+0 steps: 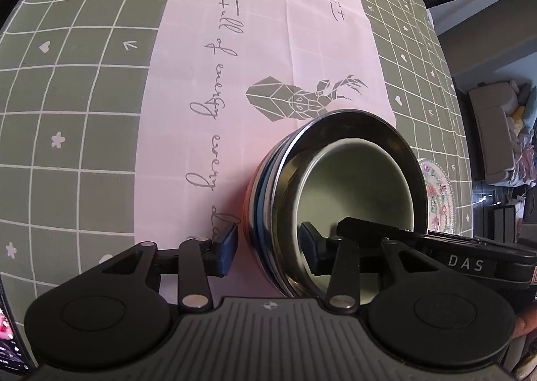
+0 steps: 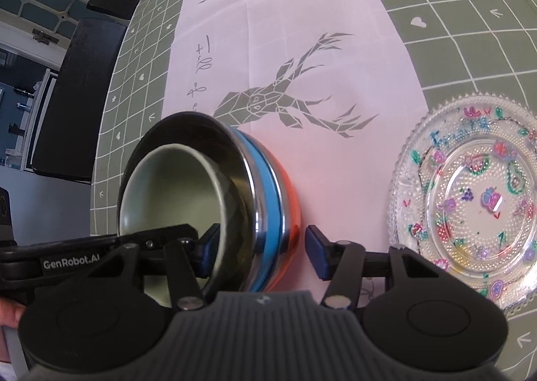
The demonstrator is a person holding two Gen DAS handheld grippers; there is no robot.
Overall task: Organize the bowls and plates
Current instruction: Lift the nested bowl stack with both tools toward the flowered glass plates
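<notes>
Tabletop (image 1: 84, 105): covered by a matte grey-green cloth ruled in white squares and dotted with small hearts, flowers and arrows.

Runner (image 1: 268, 55): a smooth pale pink band laid along the middle of the tabletop, creased in folds, printed with geometric grey stag heads and cursive script.

Glass plate (image 2: 470, 206): round, clear, pebbled, with a beaded scalloped rim and painted coloured motifs; set flat on the cloth at the runner's edge, apart from the bowls.

Bowl stack (image 2: 268, 206): nested round bowls resting on the runner, composed of an orange outer shell, a blue band and a polished metal bowl (image 1: 352, 126) with a mirror-like flared rim. Seated inside is a pale green ceramic bowl (image 1: 359, 186), matte and smooth, tilted within the metal one.

Left gripper (image 1: 268, 246): black linkage, blue pads; jaws spread, straddling the stack's wall, one finger inside and one outside, not pressed together.

Right gripper (image 2: 261, 248): same build; jaws likewise parted astride the opposite wall.
</notes>
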